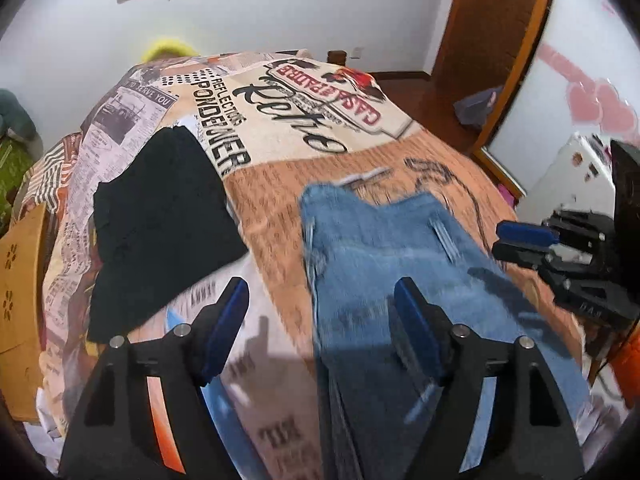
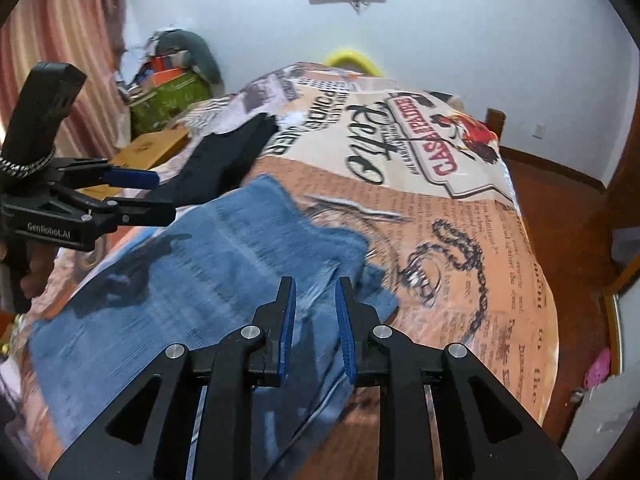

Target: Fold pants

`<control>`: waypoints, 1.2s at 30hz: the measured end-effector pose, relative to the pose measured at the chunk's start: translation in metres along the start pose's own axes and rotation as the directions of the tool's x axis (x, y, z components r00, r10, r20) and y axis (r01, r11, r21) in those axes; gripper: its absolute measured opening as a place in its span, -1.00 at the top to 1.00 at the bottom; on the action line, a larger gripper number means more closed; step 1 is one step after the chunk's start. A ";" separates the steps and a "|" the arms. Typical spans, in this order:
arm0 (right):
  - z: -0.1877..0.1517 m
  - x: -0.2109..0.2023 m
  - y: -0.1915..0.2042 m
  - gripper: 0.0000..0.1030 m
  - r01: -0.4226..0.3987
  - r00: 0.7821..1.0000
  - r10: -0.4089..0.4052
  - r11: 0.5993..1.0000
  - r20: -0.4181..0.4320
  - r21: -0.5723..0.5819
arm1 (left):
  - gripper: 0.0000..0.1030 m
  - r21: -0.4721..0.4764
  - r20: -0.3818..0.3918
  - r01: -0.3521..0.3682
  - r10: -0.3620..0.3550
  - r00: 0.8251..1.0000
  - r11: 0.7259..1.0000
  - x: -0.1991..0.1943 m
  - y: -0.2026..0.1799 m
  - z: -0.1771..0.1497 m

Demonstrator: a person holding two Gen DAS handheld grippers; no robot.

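Bedroom, white walls; bed covered by a printed orange-and-cream newspaper-pattern bedspread (image 1: 280, 184). Blue denim pants (image 1: 384, 248) lie flat on its near half, right of a black folded garment (image 1: 160, 216). Left gripper (image 1: 320, 308) hovers over the pants' left edge, fingers wide apart, holding nothing. Right gripper (image 2: 316, 312) sits low over the denim, fingers narrowly apart; no cloth visibly pinched. Judgement: denim is soft but fairly heavy, with stiff seams; best pinched at hem or waistband corners, both layers together.
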State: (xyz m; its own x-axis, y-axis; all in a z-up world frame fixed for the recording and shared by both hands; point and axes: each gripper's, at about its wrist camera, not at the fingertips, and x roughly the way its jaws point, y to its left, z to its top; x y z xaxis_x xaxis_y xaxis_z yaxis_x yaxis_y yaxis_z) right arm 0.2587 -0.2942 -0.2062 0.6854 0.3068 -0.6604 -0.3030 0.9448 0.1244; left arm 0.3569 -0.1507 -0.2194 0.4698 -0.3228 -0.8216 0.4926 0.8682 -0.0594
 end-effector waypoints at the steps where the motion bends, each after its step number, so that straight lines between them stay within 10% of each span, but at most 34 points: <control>1: -0.005 -0.001 0.004 0.64 -0.017 1.000 0.017 1.000 -0.010 0.004 | -0.47 0.017 -0.007 -0.019 0.019 1.000 1.000 -0.002 -0.002 -0.008; 6: -0.044 0.011 0.013 0.65 -0.050 0.994 0.053 0.998 -0.098 0.030 | -0.49 0.097 -0.037 -0.194 0.198 0.979 0.976 0.009 -0.005 -0.056; 14: -0.051 -0.030 0.003 0.64 0.038 0.996 -0.033 0.998 -0.083 0.057 | -0.46 -0.009 0.017 -0.153 0.154 0.988 0.988 -0.038 0.008 -0.064; 25: -0.048 -0.076 0.016 -0.11 0.124 0.989 -0.133 0.985 0.065 0.120 | -0.49 -0.043 0.180 -0.097 0.103 0.978 0.994 -0.087 -0.015 -0.054; 29: -0.052 -0.076 0.020 -0.44 0.174 0.979 -0.186 0.974 0.078 0.146 | -0.73 -0.045 0.155 -0.079 0.086 0.984 0.996 -0.081 -0.022 -0.057; 36: -0.064 -0.050 0.014 -0.46 0.080 0.997 -0.078 0.977 -0.019 0.199 | -0.76 -0.054 -0.014 -0.029 0.028 1.000 0.998 -0.039 -0.024 -0.058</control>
State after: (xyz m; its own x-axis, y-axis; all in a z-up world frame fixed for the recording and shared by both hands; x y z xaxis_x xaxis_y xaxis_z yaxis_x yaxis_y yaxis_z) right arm 0.1780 -0.3032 -0.2189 0.6942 0.2297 -0.6822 -0.1090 0.9703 0.2159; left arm 0.2842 -0.1366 -0.2193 0.4728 -0.2929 -0.8311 0.4387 0.8962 -0.0663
